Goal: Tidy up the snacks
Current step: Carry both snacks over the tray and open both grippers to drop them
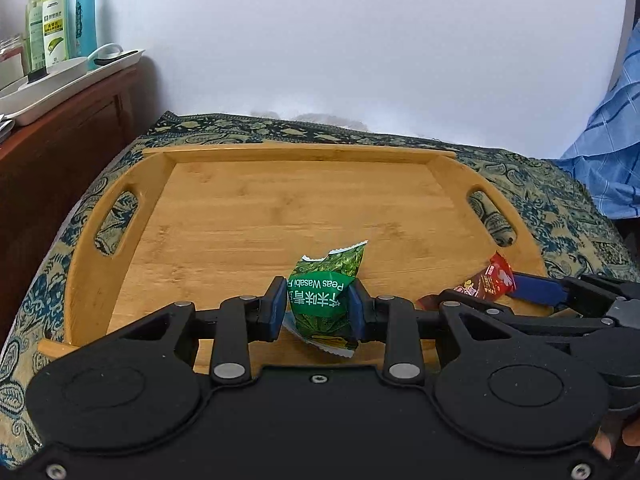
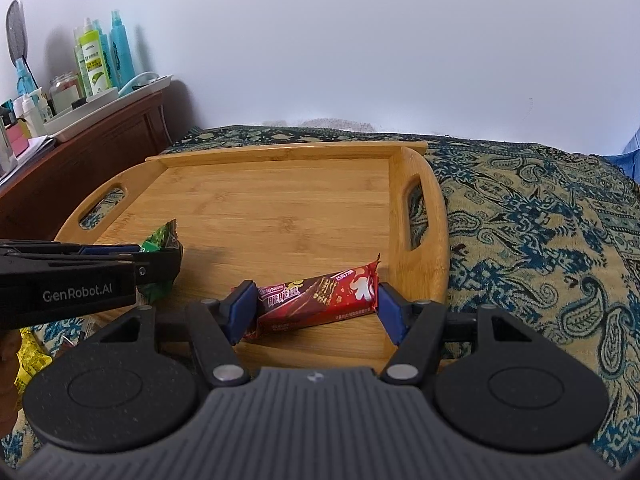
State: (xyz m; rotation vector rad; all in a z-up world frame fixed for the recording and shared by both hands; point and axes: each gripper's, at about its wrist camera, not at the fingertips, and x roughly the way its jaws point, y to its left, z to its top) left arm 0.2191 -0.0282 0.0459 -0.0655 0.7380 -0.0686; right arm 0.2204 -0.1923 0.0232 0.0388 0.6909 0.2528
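Observation:
A green wasabi-peas packet (image 1: 326, 292) stands upright between the blue pads of my left gripper (image 1: 318, 302), which is shut on it just above the near edge of the bamboo tray (image 1: 280, 208). In the right wrist view my right gripper (image 2: 314, 308) is shut on a red wafer bar (image 2: 320, 300), gripped end to end and held low over the tray's (image 2: 280, 200) front right part. The left gripper's fingers (image 2: 116, 254) come in from the left there, with the green packet (image 2: 164, 240) at their tip. The red bar (image 1: 494, 276) also shows at the right of the left wrist view.
The tray lies on a blue and beige paisley cloth (image 2: 540, 220). At the left is a dark wooden cabinet (image 1: 60, 152) with a white tray of bottles (image 1: 60, 76). A yellow packet (image 2: 30, 356) lies on the cloth at the near left. Blue checked fabric (image 1: 608, 140) hangs at the right.

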